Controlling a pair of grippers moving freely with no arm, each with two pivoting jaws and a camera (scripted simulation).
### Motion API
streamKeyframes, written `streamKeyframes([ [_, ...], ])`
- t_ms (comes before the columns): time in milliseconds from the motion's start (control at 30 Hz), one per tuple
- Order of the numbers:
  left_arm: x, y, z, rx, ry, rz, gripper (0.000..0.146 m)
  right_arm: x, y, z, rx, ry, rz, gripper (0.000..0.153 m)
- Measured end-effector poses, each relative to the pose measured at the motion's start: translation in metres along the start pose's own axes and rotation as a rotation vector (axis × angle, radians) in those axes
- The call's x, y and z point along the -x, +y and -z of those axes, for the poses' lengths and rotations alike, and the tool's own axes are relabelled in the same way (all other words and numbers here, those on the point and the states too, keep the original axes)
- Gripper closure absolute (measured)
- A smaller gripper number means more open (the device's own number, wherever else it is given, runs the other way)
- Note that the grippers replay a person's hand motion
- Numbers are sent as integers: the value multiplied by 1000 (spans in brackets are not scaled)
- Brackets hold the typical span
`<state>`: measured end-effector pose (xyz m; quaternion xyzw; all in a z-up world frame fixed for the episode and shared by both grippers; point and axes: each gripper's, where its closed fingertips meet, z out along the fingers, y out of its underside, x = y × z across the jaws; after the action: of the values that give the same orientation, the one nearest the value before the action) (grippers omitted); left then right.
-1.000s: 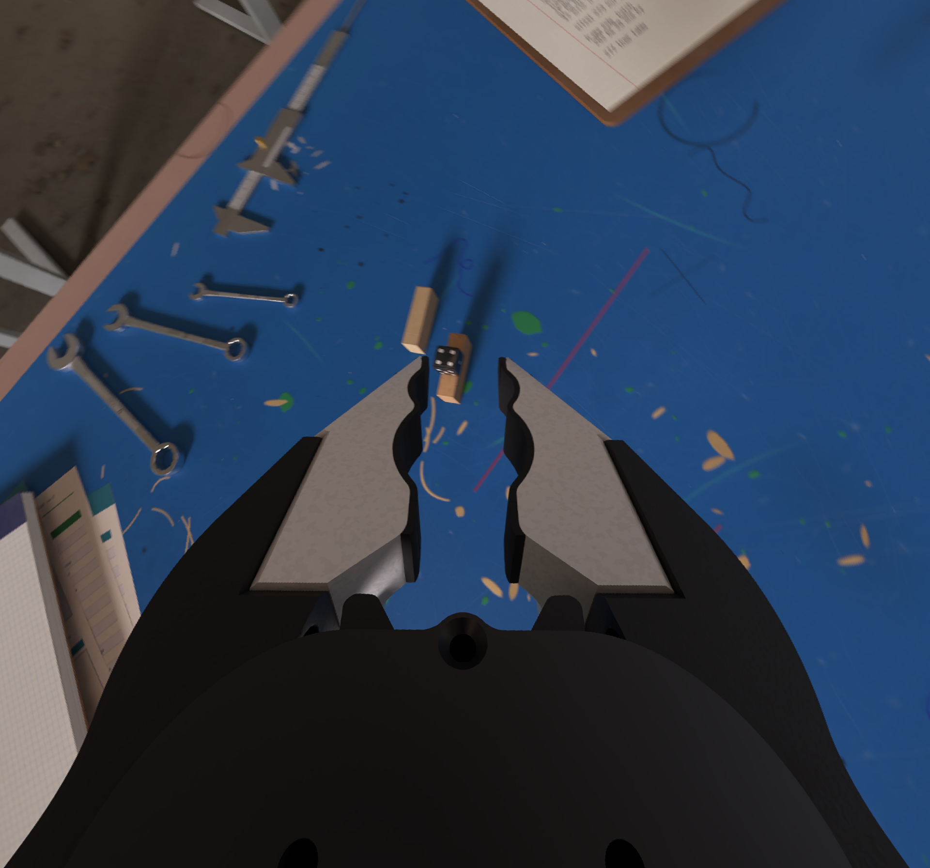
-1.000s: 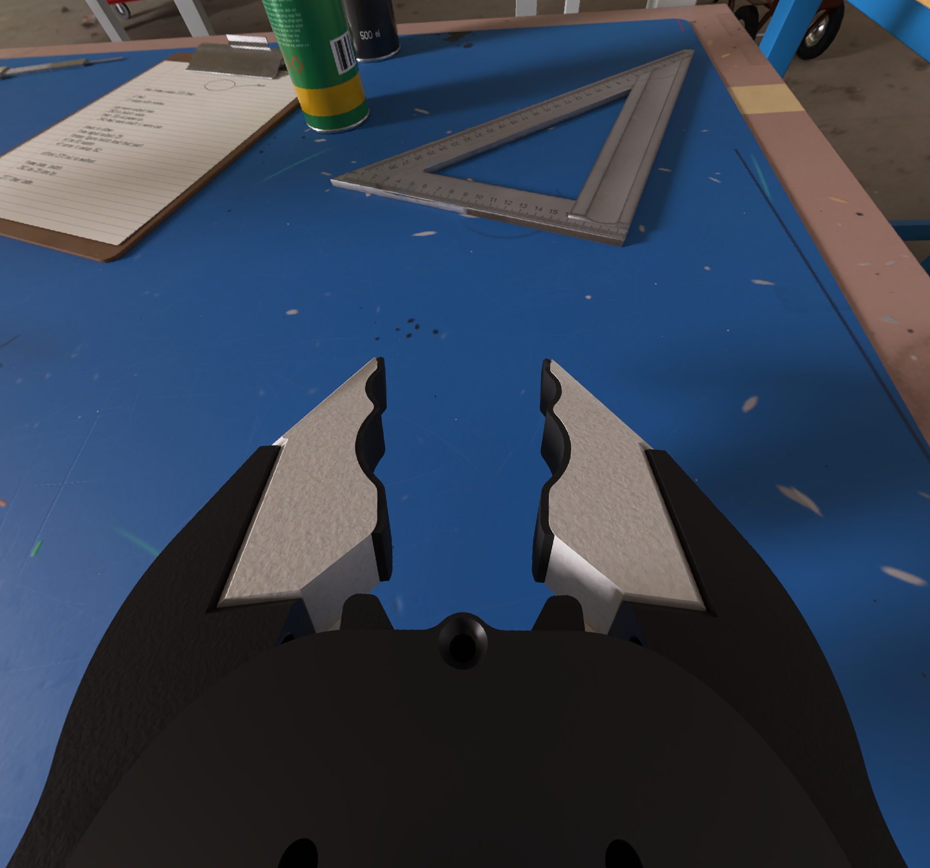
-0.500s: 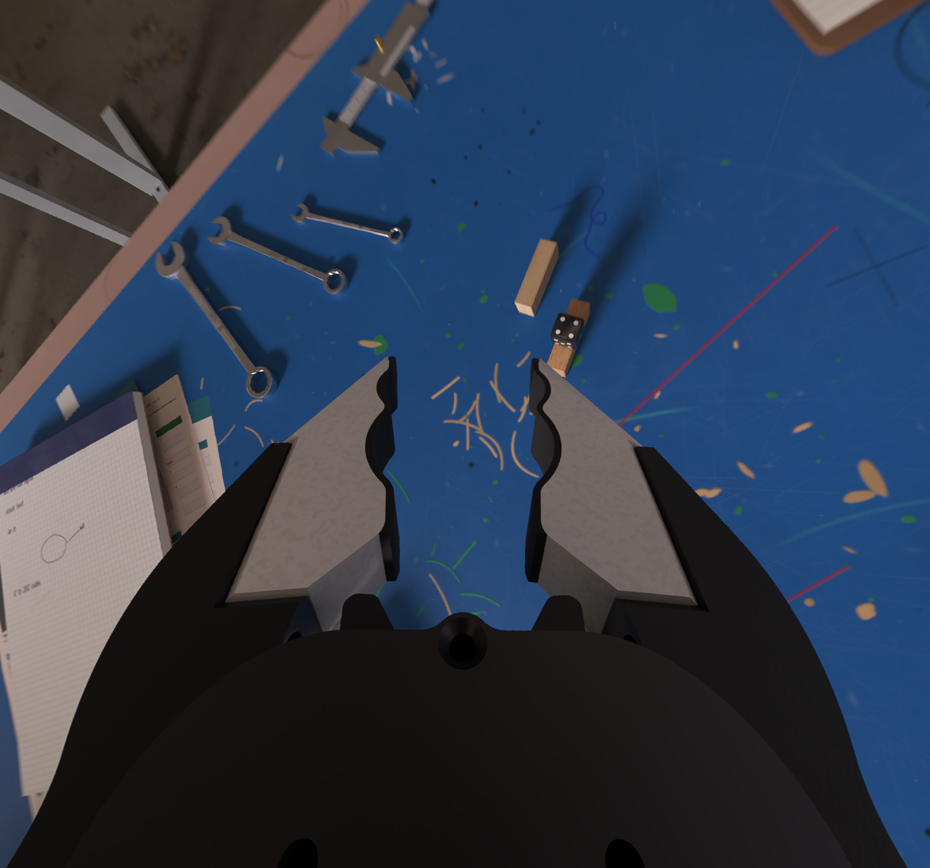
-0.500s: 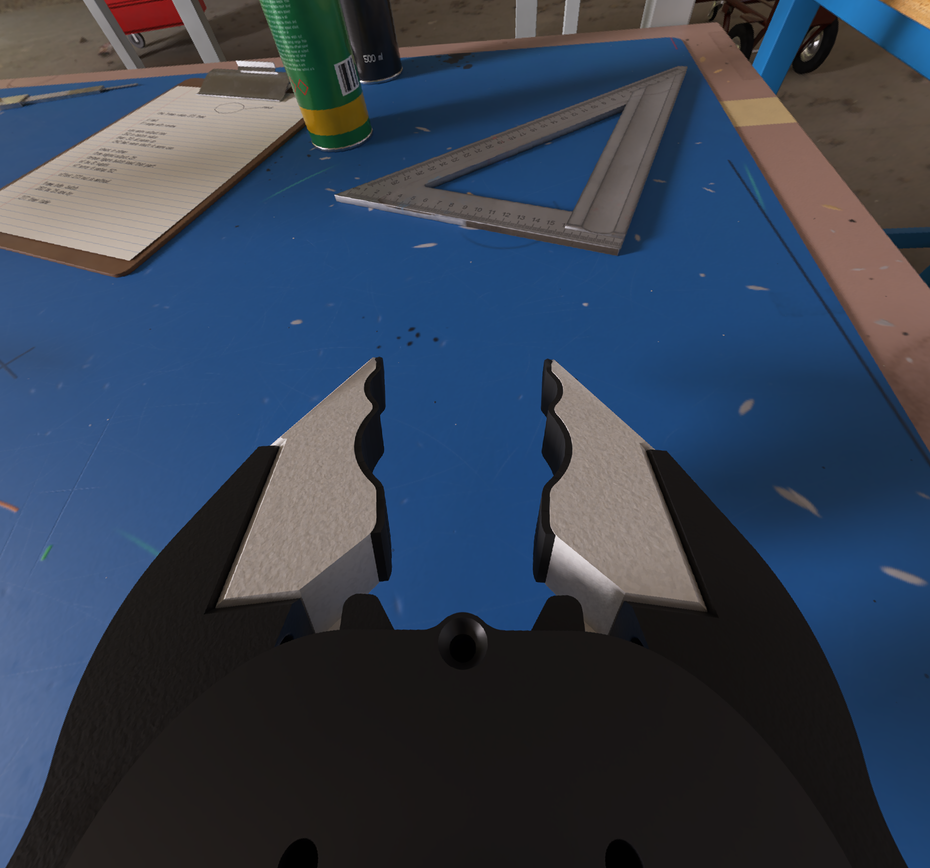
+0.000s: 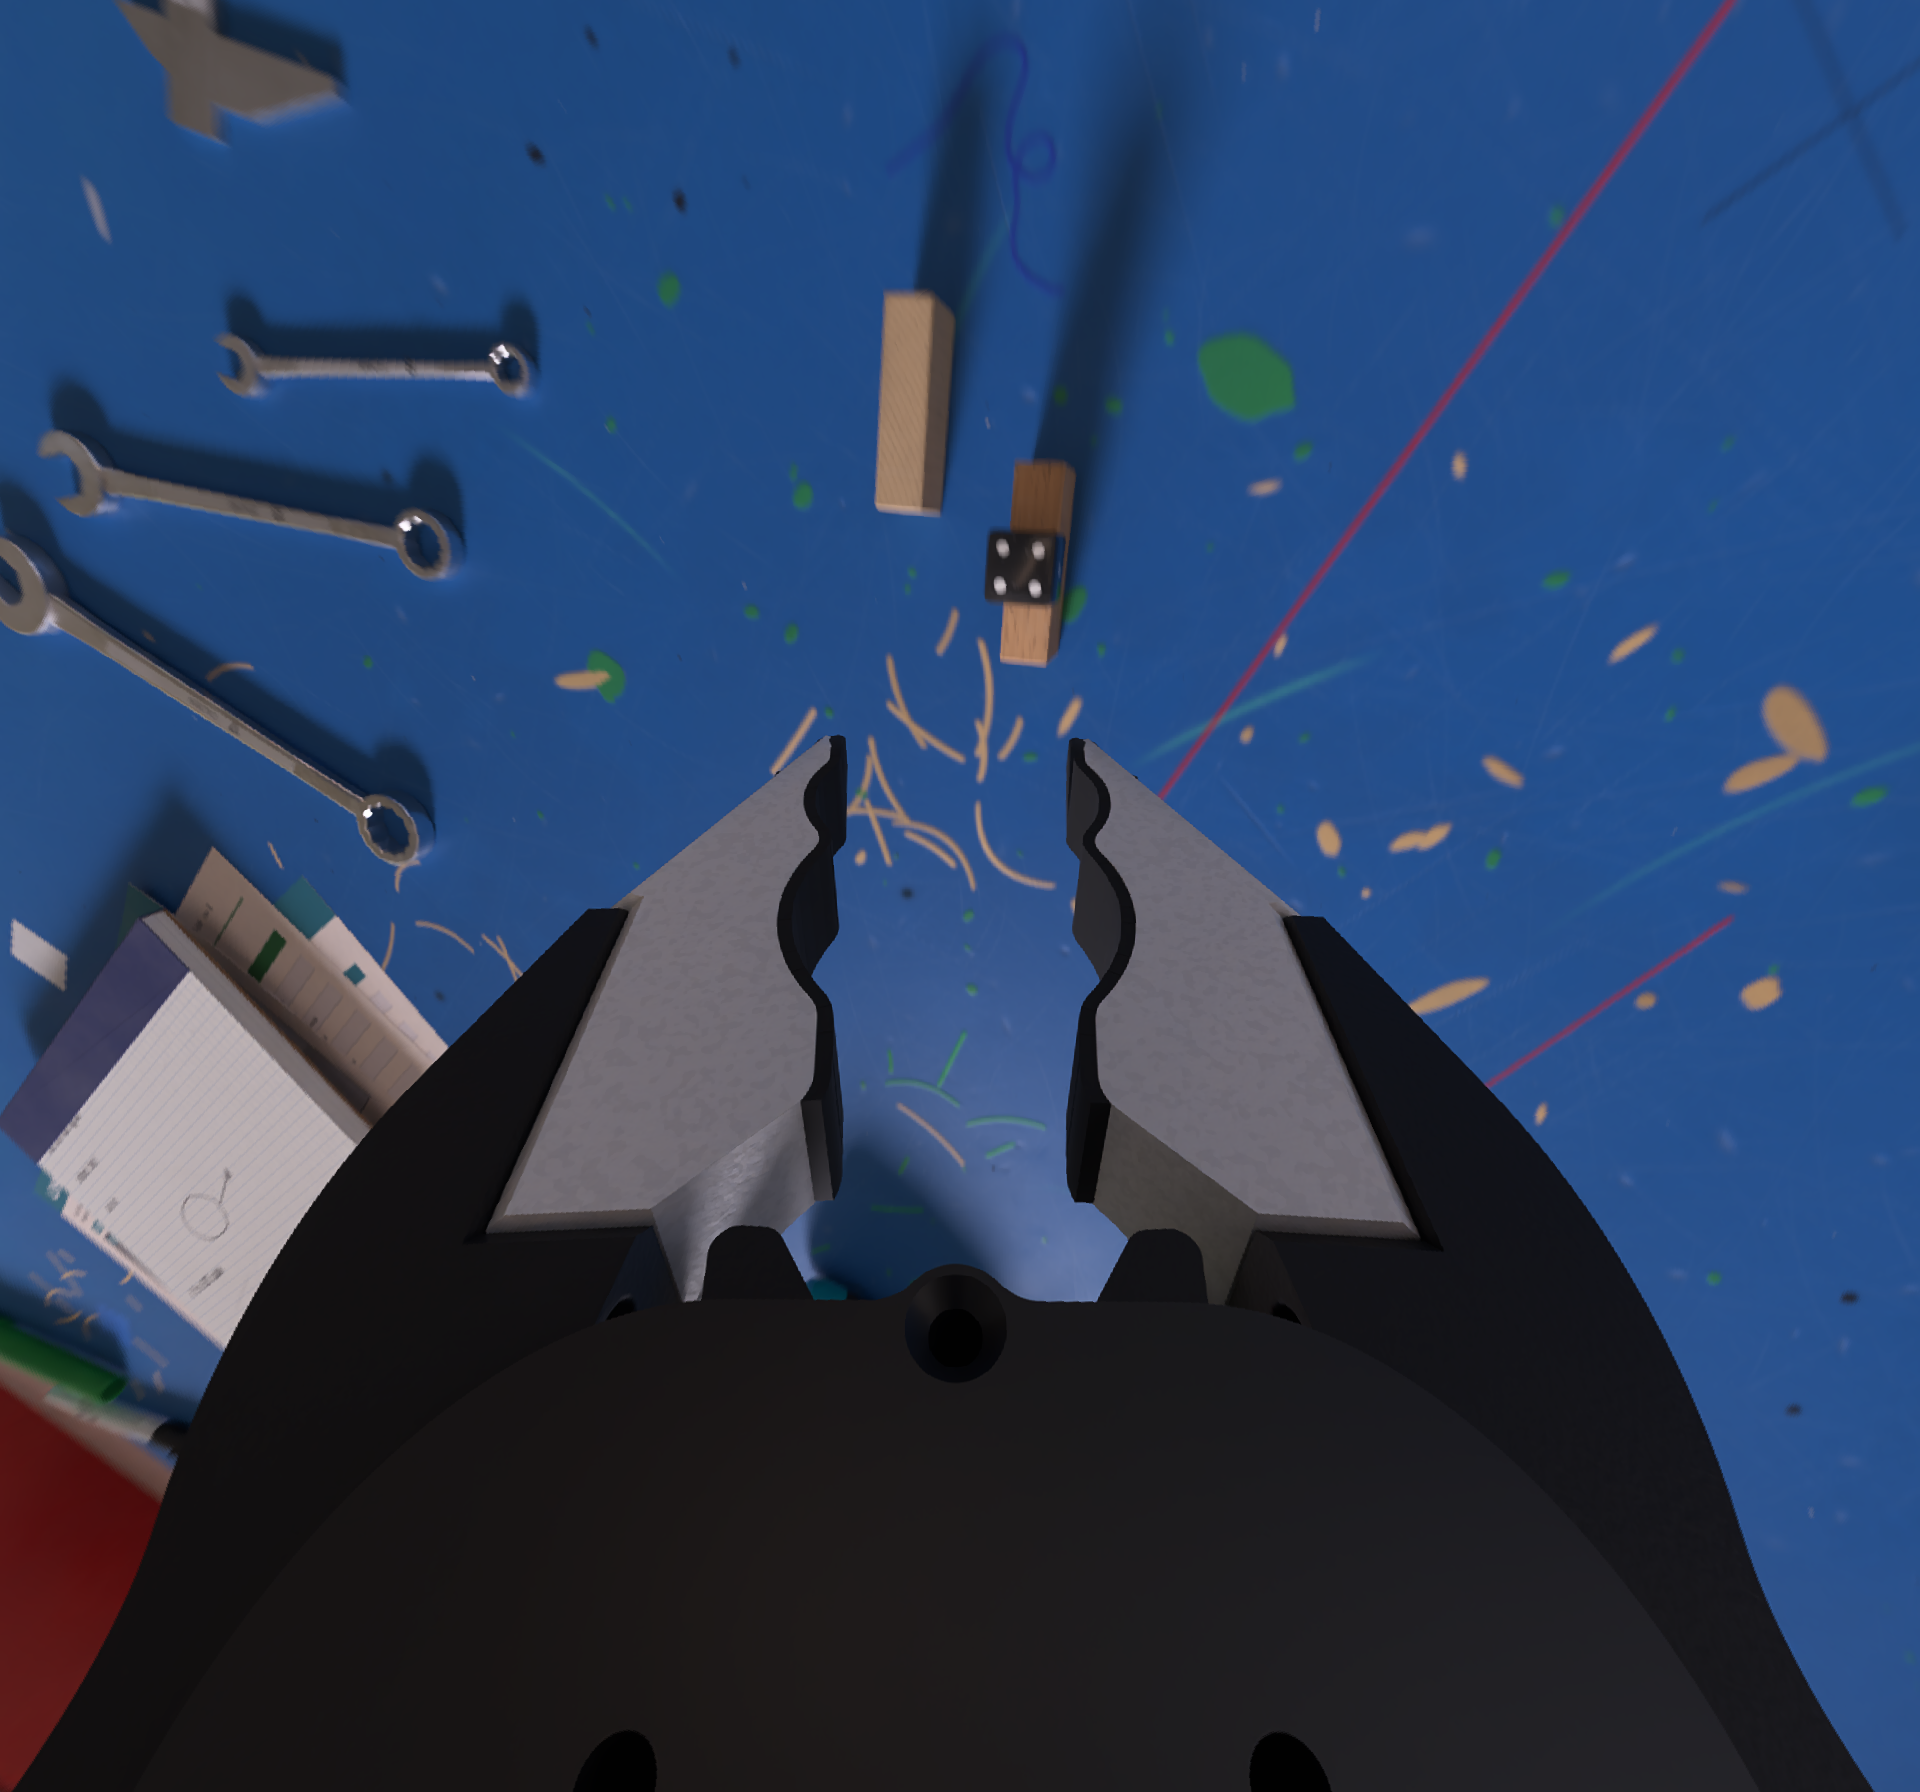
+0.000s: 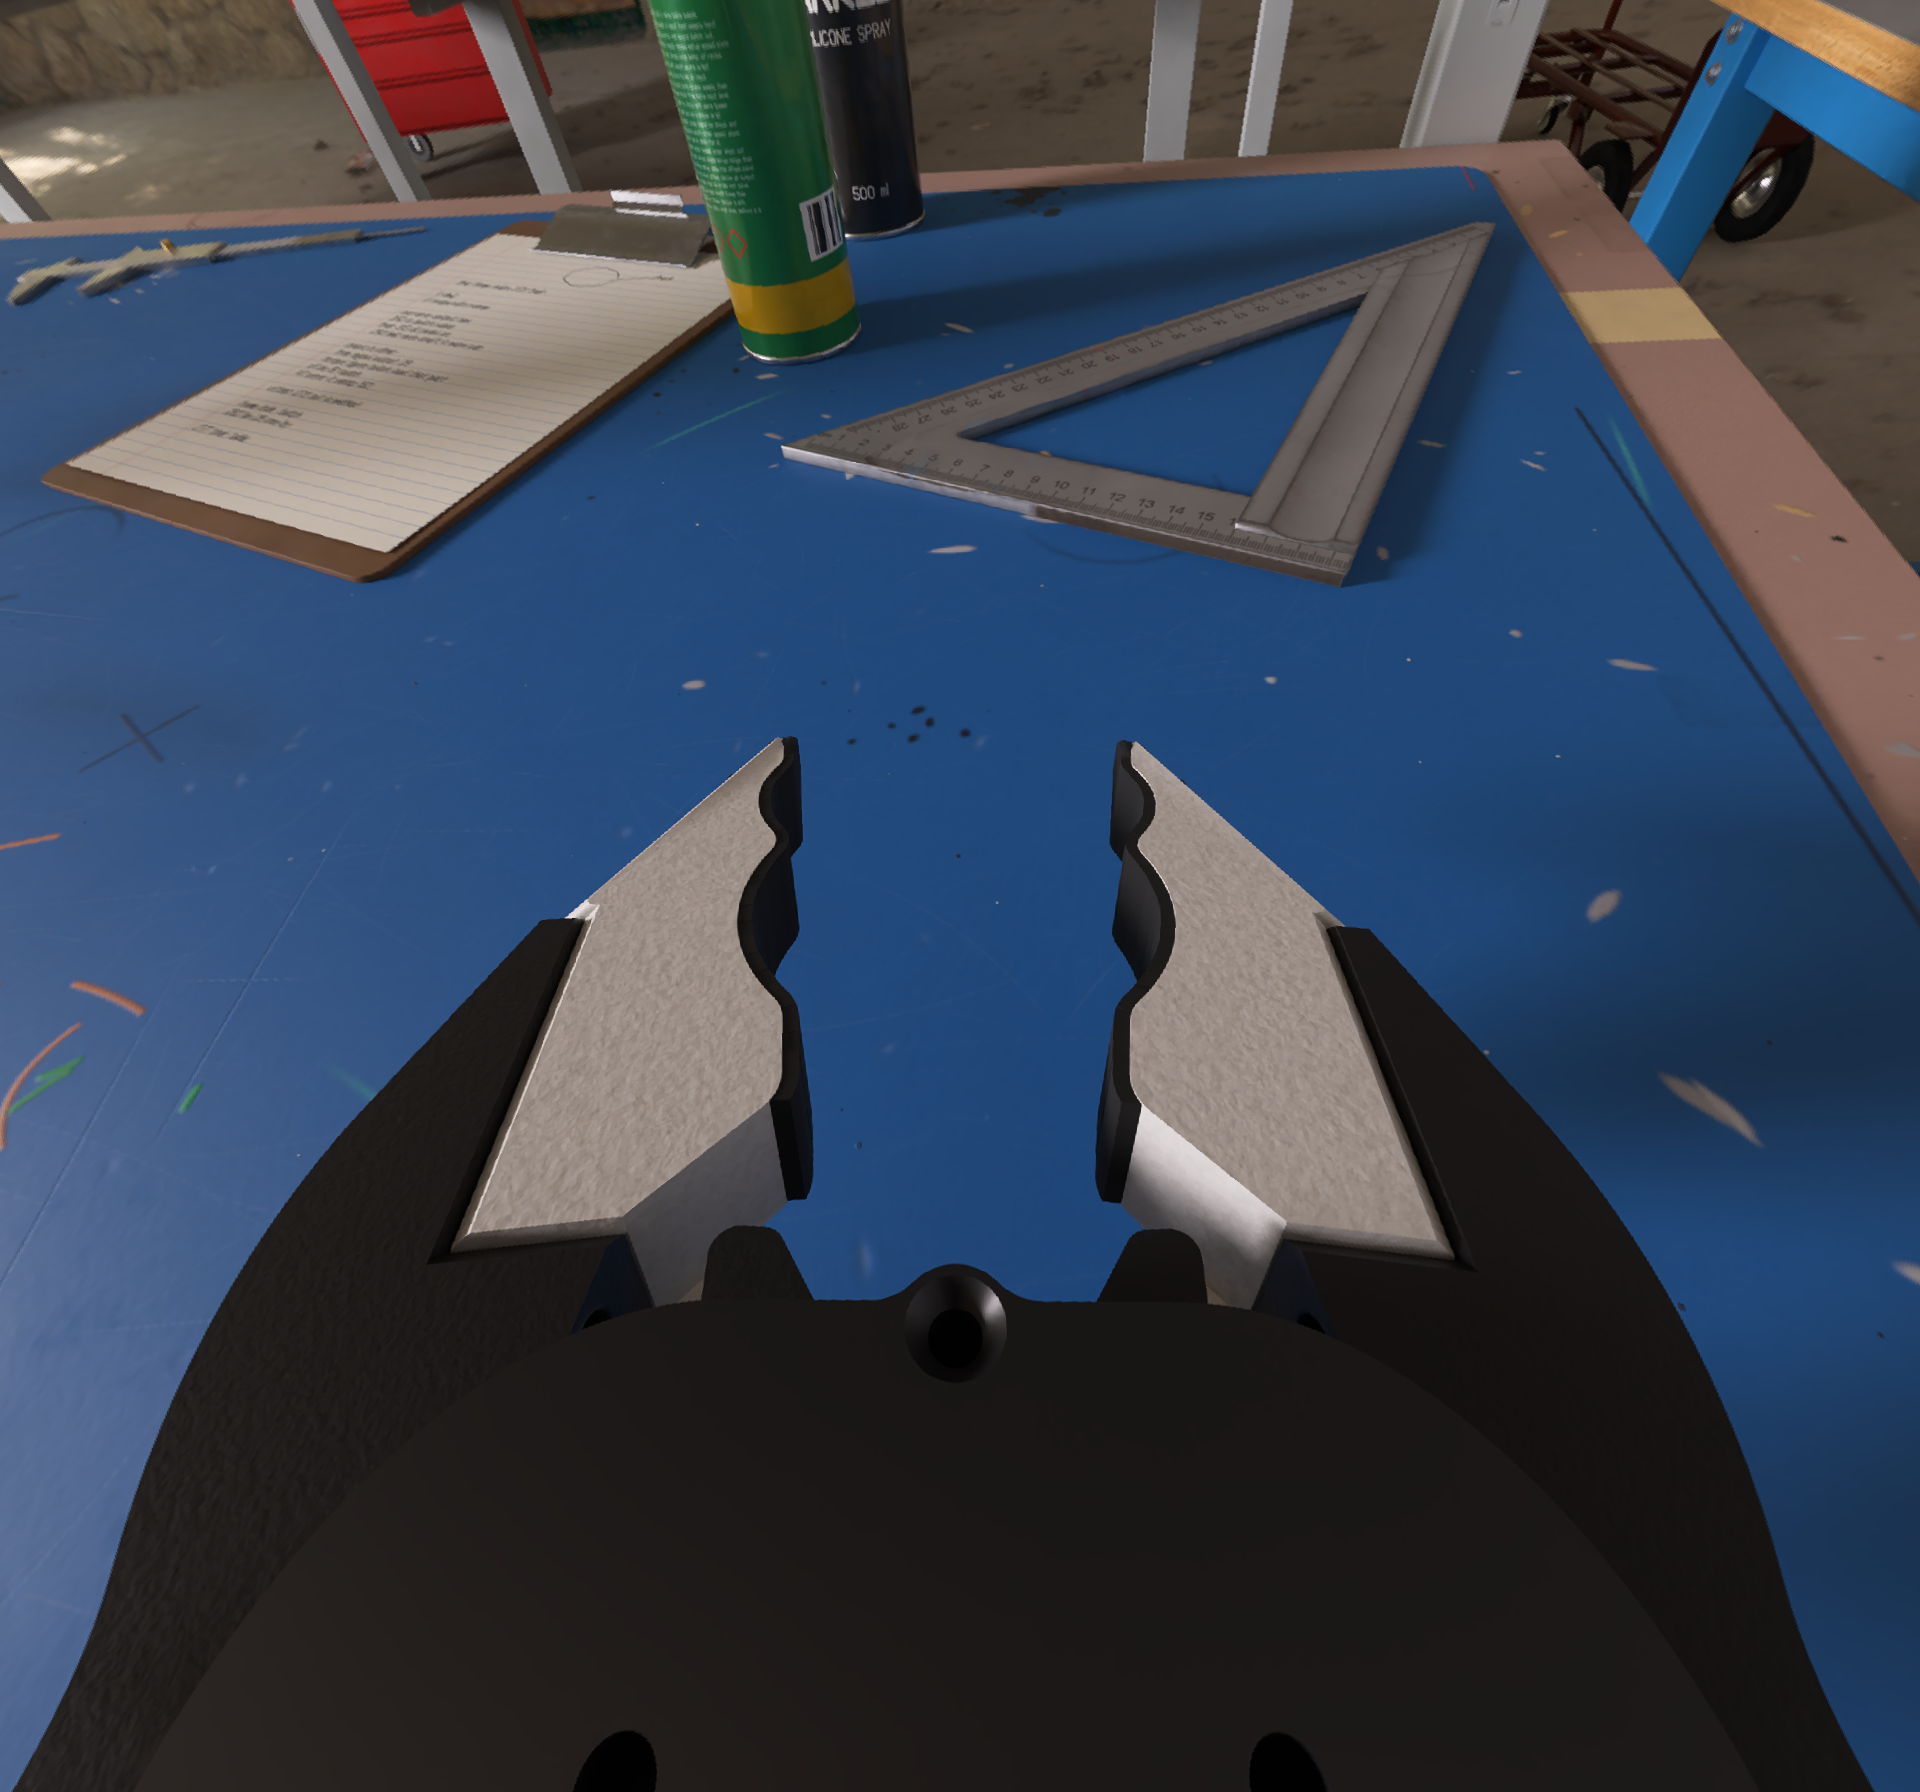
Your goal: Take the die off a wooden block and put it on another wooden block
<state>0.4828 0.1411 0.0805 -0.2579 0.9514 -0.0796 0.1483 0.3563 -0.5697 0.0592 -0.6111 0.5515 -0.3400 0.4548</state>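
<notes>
In the left wrist view a small black die [image 5: 1022, 566] with white pips sits on a short brown wooden block [image 5: 1037, 622]. A longer pale wooden block [image 5: 913, 404] lies just left of it, bare on top. My left gripper [image 5: 956, 755] is open and empty, high above the blue table, with the die ahead and slightly right of its fingertips. My right gripper [image 6: 956, 755] is open and empty over bare blue table; the die and blocks do not show in its view.
Three wrenches [image 5: 239, 506] and a caliper [image 5: 208, 69] lie left of the blocks, a notebook [image 5: 187, 1119] at lower left. Wood shavings are scattered about. In the right wrist view lie a clipboard [image 6: 395, 392], a green spray can [image 6: 758, 132], a black can [image 6: 862, 59] and a metal triangle ruler [image 6: 1195, 433].
My left gripper has opened wider and swung, so the blocks and die moved from just at its fingertips to farther ahead. The right gripper's view has tilted up slightly; it stays open.
</notes>
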Motion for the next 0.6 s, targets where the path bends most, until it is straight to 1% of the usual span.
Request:
streamKeyframes([
  [33,2,-5,2,-30,-9,12,103,0,-1,0,-5,-4,-4,93],
  [100,8,-13,0,-61,-42,8,96,0,-1,1,-13,-11,-11,93],
  [167,3,-18,-10,-50,29,-5,88,1,-2,1,-15,-17,-14,93],
  [200,-1,-20,-16,-41,69,-8,88,1,-2,1,-15,-18,-14,93],
  [267,-5,-21,-30,4,122,-13,93,1,-2,1,-15,-15,-13,93],
  [367,-15,-14,-49,107,206,-20,114,0,-2,1,-15,-12,-17,94],
  [433,-16,-12,-53,164,229,-16,128,0,-2,1,-17,-11,-19,94],
  [500,-17,-14,-46,150,240,-31,130,0,-2,1,-16,-12,-19,94],
  [600,-9,-28,-21,39,246,-8,130,0,-1,1,-11,-16,-19,95],
])
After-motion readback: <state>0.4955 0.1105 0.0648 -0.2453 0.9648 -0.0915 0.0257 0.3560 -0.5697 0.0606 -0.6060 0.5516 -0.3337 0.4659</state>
